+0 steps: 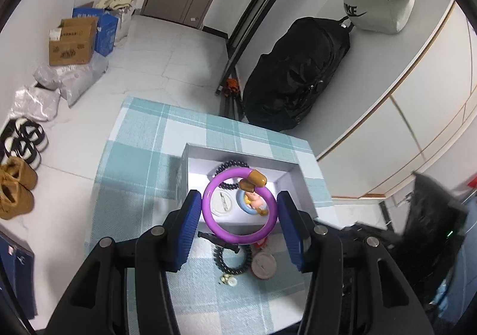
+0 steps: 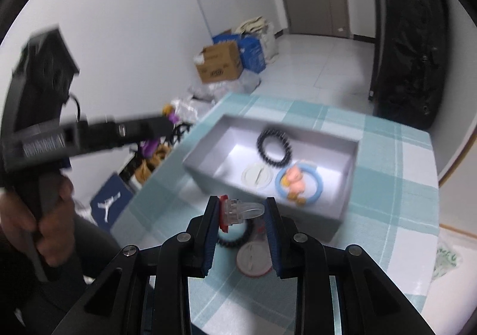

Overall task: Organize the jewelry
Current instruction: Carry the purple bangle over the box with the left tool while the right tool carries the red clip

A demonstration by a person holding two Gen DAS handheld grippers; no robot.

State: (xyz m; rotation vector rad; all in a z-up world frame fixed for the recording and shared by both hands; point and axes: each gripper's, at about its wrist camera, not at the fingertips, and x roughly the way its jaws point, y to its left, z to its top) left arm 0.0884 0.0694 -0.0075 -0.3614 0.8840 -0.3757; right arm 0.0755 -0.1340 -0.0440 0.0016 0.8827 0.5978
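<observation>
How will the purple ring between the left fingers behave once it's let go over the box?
The purple ring looks like a rigid, glossy hoop, so it could slip between the fingers. Round, it may roll if it lands on edge in the box. Its brown charm probably tips it flat.

The table under a teal-and-white plaid cloth (image 2: pixel 387 180) carries an open grey rectangular cardboard box (image 2: pixel 345 204), with a black beaded bracelet (image 1: pixel 232 260) and a red-rimmed white round badge (image 1: pixel 263 265) at the box's 6 o'clock.
</observation>
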